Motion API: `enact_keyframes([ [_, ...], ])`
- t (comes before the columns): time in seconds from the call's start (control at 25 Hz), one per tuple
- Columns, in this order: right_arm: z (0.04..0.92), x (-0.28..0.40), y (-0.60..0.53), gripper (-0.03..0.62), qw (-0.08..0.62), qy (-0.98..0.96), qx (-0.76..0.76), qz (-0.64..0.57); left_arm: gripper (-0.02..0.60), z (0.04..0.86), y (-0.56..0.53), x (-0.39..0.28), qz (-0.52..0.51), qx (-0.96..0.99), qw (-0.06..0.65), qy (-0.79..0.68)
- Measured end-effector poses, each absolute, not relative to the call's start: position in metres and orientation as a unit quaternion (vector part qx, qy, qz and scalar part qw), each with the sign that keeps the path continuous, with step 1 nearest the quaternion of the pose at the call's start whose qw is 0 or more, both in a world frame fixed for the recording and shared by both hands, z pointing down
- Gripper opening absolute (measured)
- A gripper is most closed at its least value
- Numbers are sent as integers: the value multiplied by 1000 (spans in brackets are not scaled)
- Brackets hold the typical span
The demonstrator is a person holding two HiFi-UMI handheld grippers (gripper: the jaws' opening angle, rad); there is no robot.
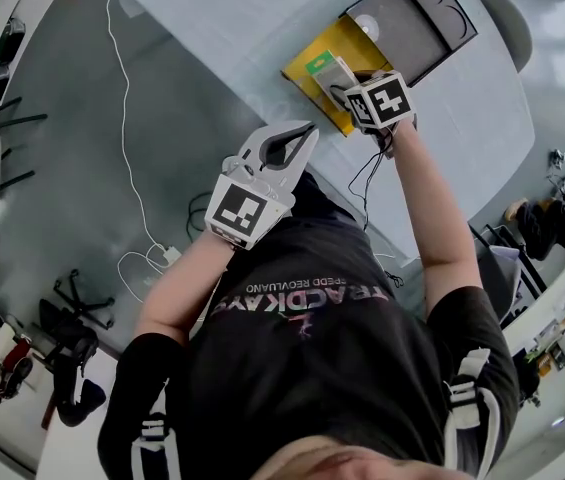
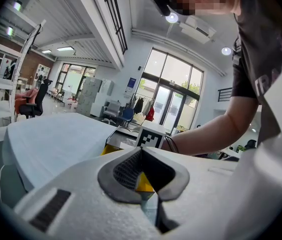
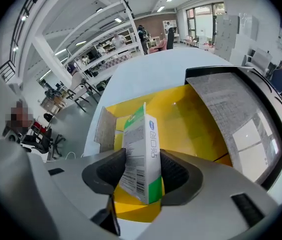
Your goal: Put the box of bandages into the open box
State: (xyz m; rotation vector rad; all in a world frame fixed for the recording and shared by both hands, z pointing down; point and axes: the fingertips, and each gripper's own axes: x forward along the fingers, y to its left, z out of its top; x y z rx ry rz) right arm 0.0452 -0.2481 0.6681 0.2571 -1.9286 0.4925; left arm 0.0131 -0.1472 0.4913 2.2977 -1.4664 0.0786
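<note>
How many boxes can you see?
2: a small white-and-green cardboard box between the jaws of the right gripper, and a big open yellow box below it.

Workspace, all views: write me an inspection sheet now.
Surface: pale table, mostly bare.
Job's things: bandage box, tilted, over the open yellow box.
Clutter: dark lid-like panel beside the yellow box; nothing else seen.
Grippers: right hand-held gripper shut on the bandage box; left hand-held gripper shut, empty, near the table's edge.
Cables: white cable on the floor; black cable hanging below the right wrist.
Surroundings: office chairs, shelving, tall windows.
</note>
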Motion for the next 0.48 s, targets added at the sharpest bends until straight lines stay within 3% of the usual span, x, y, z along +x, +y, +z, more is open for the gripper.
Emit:
enact_keyframes([
  [0.48,668,40,-257,221,545,-818,137,125,17,489,-133,2,26,821,207,-532],
])
